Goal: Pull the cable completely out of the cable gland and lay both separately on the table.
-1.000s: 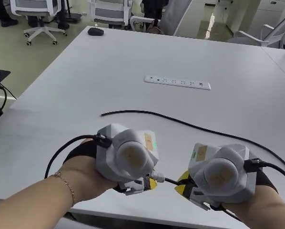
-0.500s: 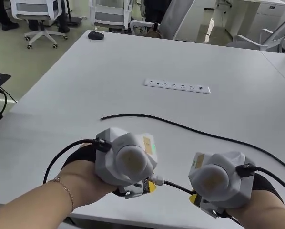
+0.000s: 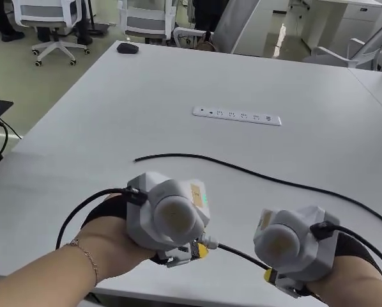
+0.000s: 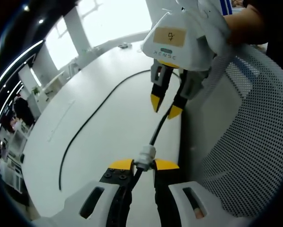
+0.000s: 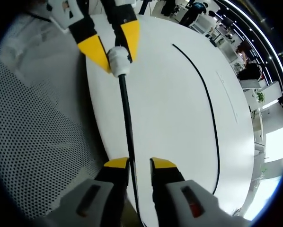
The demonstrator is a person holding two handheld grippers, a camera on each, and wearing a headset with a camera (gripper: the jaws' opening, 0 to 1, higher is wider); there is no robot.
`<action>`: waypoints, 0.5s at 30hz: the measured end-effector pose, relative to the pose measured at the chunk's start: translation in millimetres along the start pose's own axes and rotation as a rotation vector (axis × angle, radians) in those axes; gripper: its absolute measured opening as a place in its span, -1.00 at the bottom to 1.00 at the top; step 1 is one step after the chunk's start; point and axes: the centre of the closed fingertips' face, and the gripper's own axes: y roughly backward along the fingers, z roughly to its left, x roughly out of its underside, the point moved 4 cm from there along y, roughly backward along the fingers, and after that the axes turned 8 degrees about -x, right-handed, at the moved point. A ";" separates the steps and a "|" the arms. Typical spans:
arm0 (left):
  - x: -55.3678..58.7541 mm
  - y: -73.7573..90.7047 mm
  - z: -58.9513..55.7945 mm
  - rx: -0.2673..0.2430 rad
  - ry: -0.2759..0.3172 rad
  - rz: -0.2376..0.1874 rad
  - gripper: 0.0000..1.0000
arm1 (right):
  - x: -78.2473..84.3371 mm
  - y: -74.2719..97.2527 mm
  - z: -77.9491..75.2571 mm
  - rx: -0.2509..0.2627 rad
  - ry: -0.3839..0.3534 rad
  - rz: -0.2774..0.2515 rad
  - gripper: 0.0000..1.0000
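Note:
My left gripper (image 3: 200, 248) is shut on a small white cable gland (image 3: 207, 242) near the table's front edge. In the left gripper view the gland (image 4: 145, 156) sits between the yellow tips of my left gripper (image 4: 144, 164). A black cable (image 3: 237, 253) leaves the gland and runs to my right gripper (image 3: 267, 274), which is shut on it. In the right gripper view the cable (image 5: 126, 118) passes between that gripper's (image 5: 139, 163) tips and leads up to the gland (image 5: 119, 64). The rest of the cable (image 3: 255, 171) curves across the white table (image 3: 178, 89).
A white power strip (image 3: 237, 116) lies in the middle of the table and a dark mouse (image 3: 128, 47) at its far left. Office chairs (image 3: 47, 16) stand beyond the table. A white mesh chair back (image 4: 236, 142) is close to the grippers, below the table's edge.
My right gripper has moved right and back toward me, away from the left one. A longer stretch of cable now shows between the gland and the right gripper.

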 end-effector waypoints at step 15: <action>-12.0 0.7 -6.6 0.023 -0.024 -0.056 -0.66 | -34.1 9.8 11.7 -0.044 0.068 -0.197 -0.91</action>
